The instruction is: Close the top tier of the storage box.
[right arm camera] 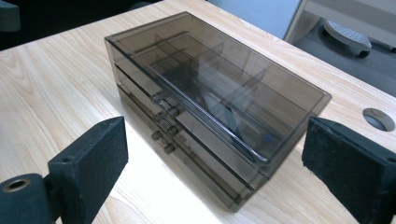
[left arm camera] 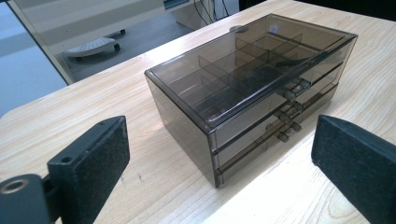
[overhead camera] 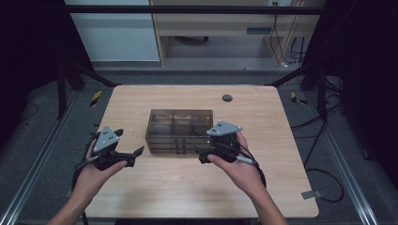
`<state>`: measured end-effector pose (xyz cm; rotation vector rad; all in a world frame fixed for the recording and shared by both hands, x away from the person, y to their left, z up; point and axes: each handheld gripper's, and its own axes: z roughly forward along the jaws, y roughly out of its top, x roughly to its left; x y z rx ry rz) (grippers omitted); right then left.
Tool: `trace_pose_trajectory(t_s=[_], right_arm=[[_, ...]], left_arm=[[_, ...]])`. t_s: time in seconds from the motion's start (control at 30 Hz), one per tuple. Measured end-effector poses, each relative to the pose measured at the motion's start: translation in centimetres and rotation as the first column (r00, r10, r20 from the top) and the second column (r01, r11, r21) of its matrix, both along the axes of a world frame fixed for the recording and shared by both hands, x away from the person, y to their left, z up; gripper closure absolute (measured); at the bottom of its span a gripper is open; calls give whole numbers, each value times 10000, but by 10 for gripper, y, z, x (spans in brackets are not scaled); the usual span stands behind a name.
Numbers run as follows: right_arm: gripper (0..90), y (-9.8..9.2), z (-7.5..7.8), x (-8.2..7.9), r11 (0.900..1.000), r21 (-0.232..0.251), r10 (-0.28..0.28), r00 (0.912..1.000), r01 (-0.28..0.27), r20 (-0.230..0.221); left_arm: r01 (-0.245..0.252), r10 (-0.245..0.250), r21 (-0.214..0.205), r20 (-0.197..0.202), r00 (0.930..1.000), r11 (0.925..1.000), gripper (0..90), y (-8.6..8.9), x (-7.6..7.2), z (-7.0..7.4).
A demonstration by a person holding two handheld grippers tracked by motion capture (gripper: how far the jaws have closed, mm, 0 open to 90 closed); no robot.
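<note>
**Both grippers spread at the front of the drawer box**

Left gripper [overhead camera: 129, 143]: jaws spread wide, nothing between them, held low over the counter [overhead camera: 187, 187] just off the front left corner of the drawer box [overhead camera: 178, 131], not touching it. Right gripper [overhead camera: 199, 152]: jaws likewise spread and empty, close to the front right part of the box, aimed at its drawer fronts; contact hard to tell from the high view.

Smoky transparent box near the middle of the counter, three drawers stacked, all pushed in. Paired small knobs [left arm camera: 289, 114] down the middle of the front. Dividers visible through the lid. Round cable hole [overhead camera: 227, 98] in the counter beyond the box, well apart.
</note>
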<state>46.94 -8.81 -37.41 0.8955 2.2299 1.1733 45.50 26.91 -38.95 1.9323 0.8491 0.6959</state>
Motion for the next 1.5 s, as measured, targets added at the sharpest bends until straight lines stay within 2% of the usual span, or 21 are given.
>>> trace_pose_trajectory(t_s=[0.43,0.5,0.63,0.67,0.77,1.17,1.27,1.33,1.43,1.47,1.5], right_arm=[[68,-30,-3,-2,9982,161,-576,9983,576,-36],[69,-36,-5,-1,9973,172,-711,9975,711,-32],[67,-49,-9,-1,9948,171,-1002,9950,1002,-25],[67,-52,-9,-1,9940,164,-1080,9941,1080,-19],[66,-64,-13,-1,9908,115,-1347,9909,1346,21],[68,-105,-30,-4,9779,79,-2089,9779,2090,-109],[68,-109,-32,-3,9763,23,-2163,9762,2163,-170],[68,-117,-36,-2,9711,36,-2384,9709,2385,-241],[68,-120,-39,-2,9688,11,-2477,9684,2478,-290],[75,-123,-42,-1,9633,8,-2682,9628,2684,-314],[75,-123,-42,-1,9633,8,-2682,9628,2684,-314]], left_arm=[[-372,371,-168,-62,9993,9992,44,21,2,-8],[-385,384,-255,-24,9993,9989,45,25,2,-9],[-539,540,-66,189,9984,9985,46,34,3,-10],[-586,589,-132,192,9981,9982,46,37,4,-10],[-756,761,-325,174,9969,9966,46,44,5,-12],[-1016,1026,-320,302,9943,9943,46,57,9,-18],[-1052,1061,-327,281,9940,9939,46,59,10,-20],[-1138,1147,-298,283,9930,9931,46,62,13,-23],[-1198,1206,-288,253,9924,9924,46,64,15,-24],[-1322,1330,-310,249,9908,9907,45,65,16,-26],[-1322,1330,-310,249,9908,9907,44,65,16,-26]])
